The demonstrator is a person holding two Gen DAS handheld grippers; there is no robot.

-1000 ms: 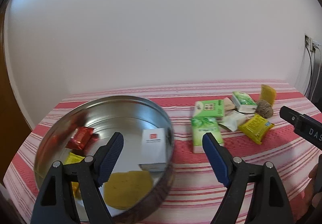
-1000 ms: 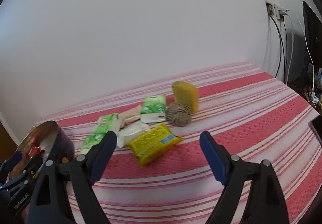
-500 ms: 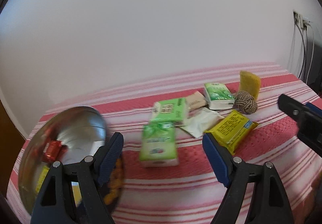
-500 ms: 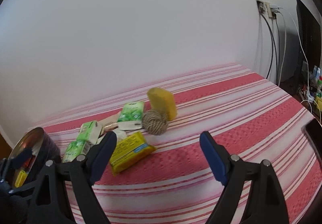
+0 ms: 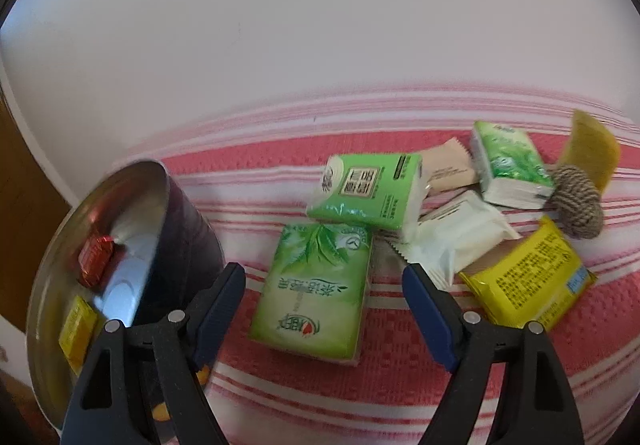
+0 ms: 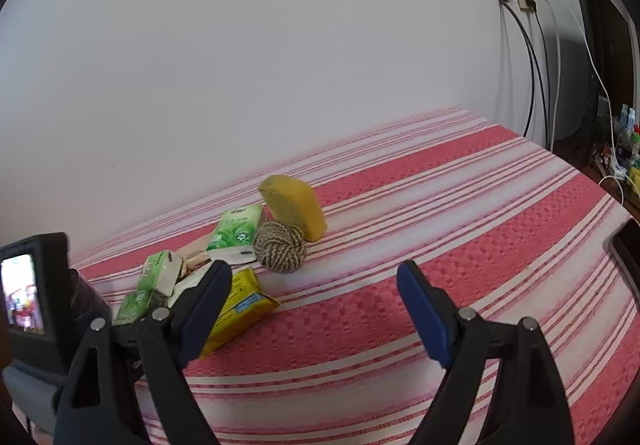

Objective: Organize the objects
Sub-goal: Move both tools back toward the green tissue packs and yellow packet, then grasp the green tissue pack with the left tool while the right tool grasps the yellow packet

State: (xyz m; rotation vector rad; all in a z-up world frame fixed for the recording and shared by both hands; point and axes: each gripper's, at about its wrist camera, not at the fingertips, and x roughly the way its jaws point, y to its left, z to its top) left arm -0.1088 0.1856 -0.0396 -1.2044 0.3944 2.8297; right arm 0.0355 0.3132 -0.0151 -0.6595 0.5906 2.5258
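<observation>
Left wrist view: wide-open and empty, the left gripper (image 5: 324, 301) straddles a green tissue pack (image 5: 316, 285) on the striped cloth (image 5: 400, 389), apparently bound for the metal tin (image 5: 160, 205) just beside it.

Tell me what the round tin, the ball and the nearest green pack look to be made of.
Round tin: shiny bare metal inside; its wall mirrors the red wrapper. Ball: coarse twisted rope, probably jute, matte, with woven strands showing. Nearest green pack: glossy printed plastic film, with highlights, likely over soft tissues.
</observation>
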